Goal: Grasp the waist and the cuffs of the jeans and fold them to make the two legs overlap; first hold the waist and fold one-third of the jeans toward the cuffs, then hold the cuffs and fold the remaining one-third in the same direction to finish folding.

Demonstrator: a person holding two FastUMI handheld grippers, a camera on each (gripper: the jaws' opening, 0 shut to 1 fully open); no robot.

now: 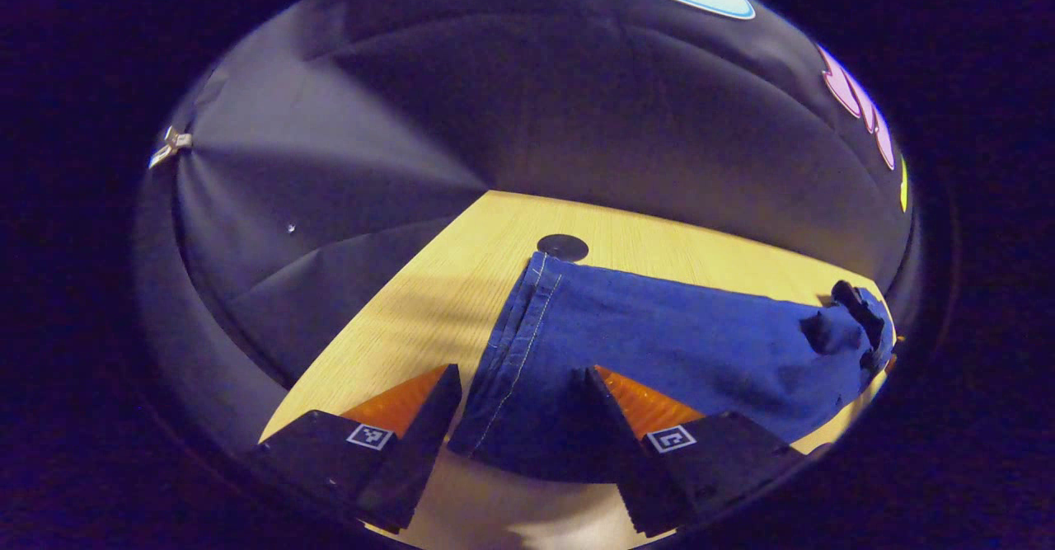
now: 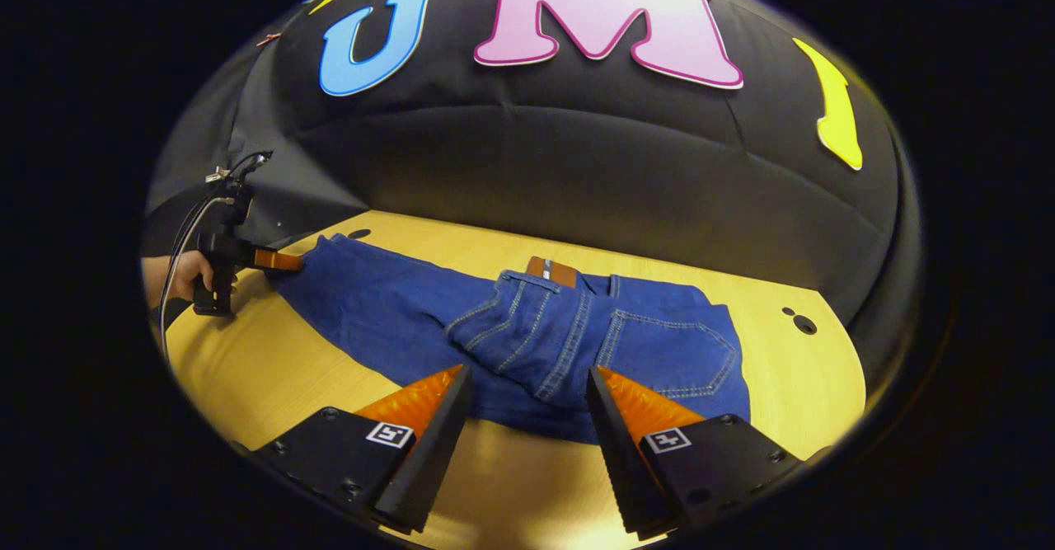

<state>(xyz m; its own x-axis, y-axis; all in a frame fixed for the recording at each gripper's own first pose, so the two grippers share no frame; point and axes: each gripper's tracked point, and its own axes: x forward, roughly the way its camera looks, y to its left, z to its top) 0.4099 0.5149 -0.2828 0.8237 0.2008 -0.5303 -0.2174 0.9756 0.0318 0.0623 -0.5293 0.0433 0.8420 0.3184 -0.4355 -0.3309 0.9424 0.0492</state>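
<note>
Jeans lie flat across the surface, waist w/ leather patch toward booth wall, cuff end at far left. Left claw sits at that cuff; right claw hangs over near edge, fingers apart, before the seat.

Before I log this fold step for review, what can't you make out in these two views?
- Left gripper view: the blue denim jeans' waist end is cut off at the right edge.
- Right gripper view: the far left gripper at the cuff is too small to show contact.
- The second leg lies hidden under the top one.
</note>
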